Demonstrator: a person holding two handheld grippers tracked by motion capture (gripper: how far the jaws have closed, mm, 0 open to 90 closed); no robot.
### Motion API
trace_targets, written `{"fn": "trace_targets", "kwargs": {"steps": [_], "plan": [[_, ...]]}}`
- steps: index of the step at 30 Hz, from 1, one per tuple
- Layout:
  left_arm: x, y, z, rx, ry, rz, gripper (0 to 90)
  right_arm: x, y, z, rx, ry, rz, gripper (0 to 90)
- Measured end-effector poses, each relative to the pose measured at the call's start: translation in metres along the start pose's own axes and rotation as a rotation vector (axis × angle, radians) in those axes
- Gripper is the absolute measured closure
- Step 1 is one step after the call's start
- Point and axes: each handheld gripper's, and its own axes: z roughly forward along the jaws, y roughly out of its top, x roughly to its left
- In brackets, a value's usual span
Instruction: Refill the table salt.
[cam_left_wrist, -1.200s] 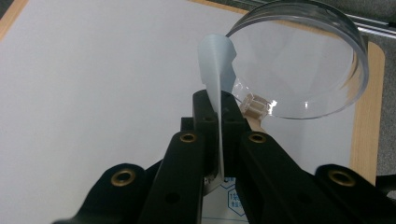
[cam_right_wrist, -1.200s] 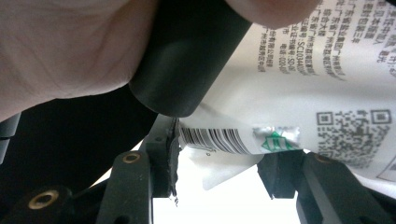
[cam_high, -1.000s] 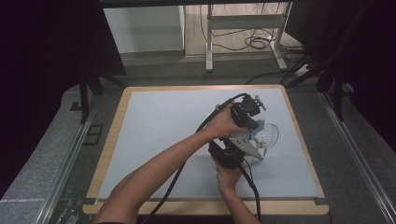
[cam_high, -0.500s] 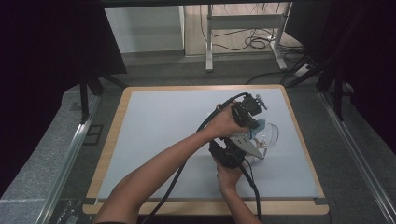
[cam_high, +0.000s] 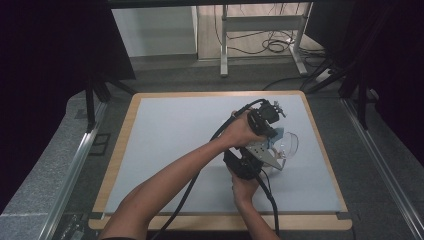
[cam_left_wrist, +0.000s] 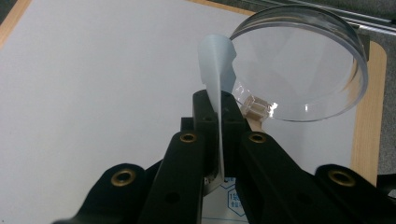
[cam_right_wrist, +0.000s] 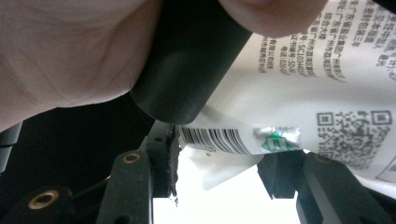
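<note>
Packet (cam_left_wrist: 215, 70) unmoved since earlier frame; both grippers clamped, hands static.

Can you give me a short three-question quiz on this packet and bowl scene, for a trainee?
1. True or false: the left gripper has its jaws pinched on a thin pale edge of the packet.
2. Which thing stands just beyond the left gripper's jaws: A, a metal cup; B, a clear glass bowl; C, a wooden box?
3. In the right gripper view, what is printed on the packet between the jaws of the right gripper?

Key
1. True.
2. B.
3. A barcode, a QR code and small text.
</note>
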Motion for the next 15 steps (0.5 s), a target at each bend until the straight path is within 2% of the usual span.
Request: {"fn": "trace_targets", "kwargs": {"steps": [15], "plan": [[0.0009,0.0016,0.0086,0.012,-0.008,0.003,89.8,-0.0057,-0.0021,-0.0002,0.007,-0.007,0.013,54.6]]}}
